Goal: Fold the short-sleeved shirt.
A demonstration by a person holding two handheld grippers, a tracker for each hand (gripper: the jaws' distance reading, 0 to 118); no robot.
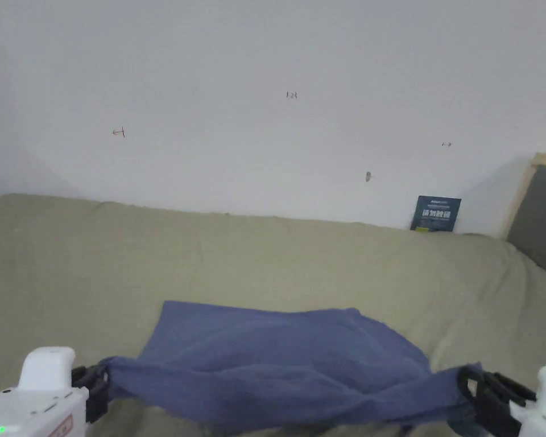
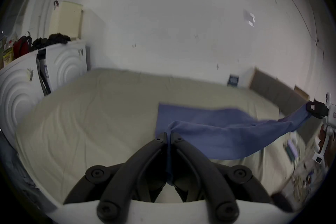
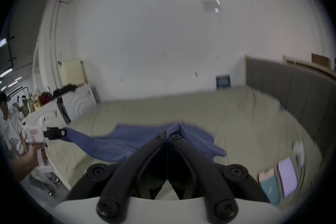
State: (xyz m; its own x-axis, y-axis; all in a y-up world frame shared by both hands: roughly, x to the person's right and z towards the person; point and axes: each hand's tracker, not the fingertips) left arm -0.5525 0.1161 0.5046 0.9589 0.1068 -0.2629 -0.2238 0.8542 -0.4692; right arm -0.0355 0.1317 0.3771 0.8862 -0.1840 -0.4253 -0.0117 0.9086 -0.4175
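A blue short-sleeved shirt (image 1: 277, 364) is stretched between my two grippers above a khaki bed (image 1: 266, 256). Its far part rests on the bed while the near edge hangs lifted. My left gripper (image 1: 98, 387) is shut on the shirt's near left corner, at the lower left of the head view. My right gripper (image 1: 474, 392) is shut on the near right corner, at the lower right. In the left gripper view the jaws (image 2: 168, 137) pinch blue cloth (image 2: 218, 137). In the right gripper view the jaws (image 3: 168, 135) clamp a bunched corner of the shirt (image 3: 127, 140).
A white wall rises behind the bed, with a dark blue card (image 1: 435, 213) leaning against it. A grey headboard (image 1: 542, 222) stands at the right. White cabinets (image 2: 60, 68) with bags stand left of the bed. Small items (image 3: 285, 177) lie near the bed's right edge. A person (image 3: 9, 129) stands at the far left.
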